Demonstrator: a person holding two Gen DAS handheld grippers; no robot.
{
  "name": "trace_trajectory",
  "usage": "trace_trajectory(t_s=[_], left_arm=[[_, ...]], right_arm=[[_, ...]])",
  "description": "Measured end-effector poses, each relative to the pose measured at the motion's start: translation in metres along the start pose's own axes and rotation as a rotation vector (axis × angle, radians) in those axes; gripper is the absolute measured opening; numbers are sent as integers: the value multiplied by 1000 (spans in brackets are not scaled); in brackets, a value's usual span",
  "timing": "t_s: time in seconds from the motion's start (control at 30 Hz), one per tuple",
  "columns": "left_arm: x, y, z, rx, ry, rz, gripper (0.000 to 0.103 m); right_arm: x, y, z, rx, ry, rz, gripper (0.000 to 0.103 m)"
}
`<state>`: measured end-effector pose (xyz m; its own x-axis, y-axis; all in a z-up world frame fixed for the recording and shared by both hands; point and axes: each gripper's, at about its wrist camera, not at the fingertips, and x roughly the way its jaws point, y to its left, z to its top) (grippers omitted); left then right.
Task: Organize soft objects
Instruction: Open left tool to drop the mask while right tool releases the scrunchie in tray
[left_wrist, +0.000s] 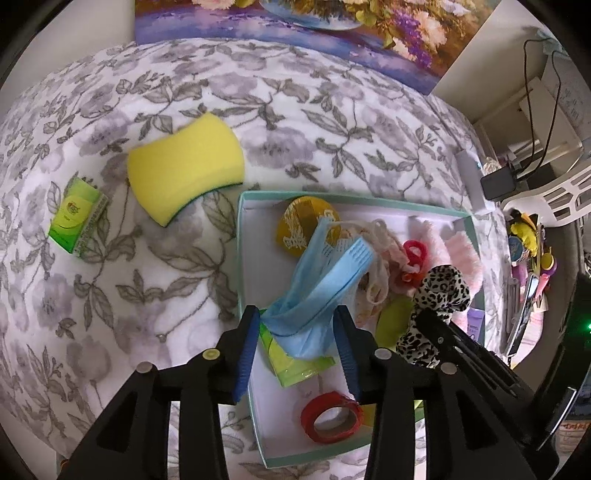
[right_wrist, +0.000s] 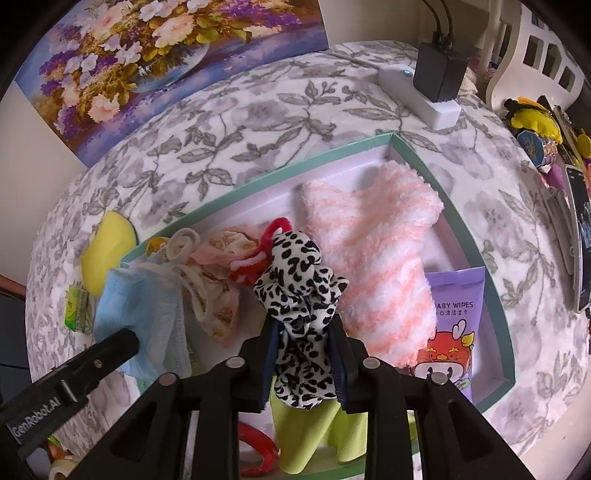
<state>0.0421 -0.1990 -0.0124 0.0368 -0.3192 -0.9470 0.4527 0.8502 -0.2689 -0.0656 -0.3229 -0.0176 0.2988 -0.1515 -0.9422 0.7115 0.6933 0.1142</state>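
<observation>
Box (left_wrist: 255, 332) lower centre of the left wrist frame, on the floral bed cover (left_wrist: 110, 295). In it: 1 blue face mask (left_wrist: 314, 295), 1 leopard scrunchie (right_wrist: 299, 295), 1 pink fuzzy sock (right_wrist: 376, 258), 1 red tape roll (left_wrist: 332, 417), 1 wipes pack (right_wrist: 450, 332). Outside, upper left: 1 yellow sponge (left_wrist: 184, 162), 1 green packet (left_wrist: 74, 218). Left gripper (left_wrist: 297, 350) spread, mask hangs loose between its pads. Right gripper (right_wrist: 304, 363) pinching the scrunchie.
</observation>
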Motion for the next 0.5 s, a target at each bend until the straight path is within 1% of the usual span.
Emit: trace_trajectory(t_s=[0.23,0.43,0.47,0.5], left_arm=[[-18,6,1,-8,-31,-3,44],[-20,17,4,-39,-42,24,46],[-20,21,5,-48,-44,38,54],[-20,24,5,-56,-46,52,65]], right_arm=[[-8,1,1,6,-14,1,38],[-14,2,1,2,-32,-2,48],[-15,3,2,1,-36,-9,53],[-15,3,2,-2,-37,-14,58]])
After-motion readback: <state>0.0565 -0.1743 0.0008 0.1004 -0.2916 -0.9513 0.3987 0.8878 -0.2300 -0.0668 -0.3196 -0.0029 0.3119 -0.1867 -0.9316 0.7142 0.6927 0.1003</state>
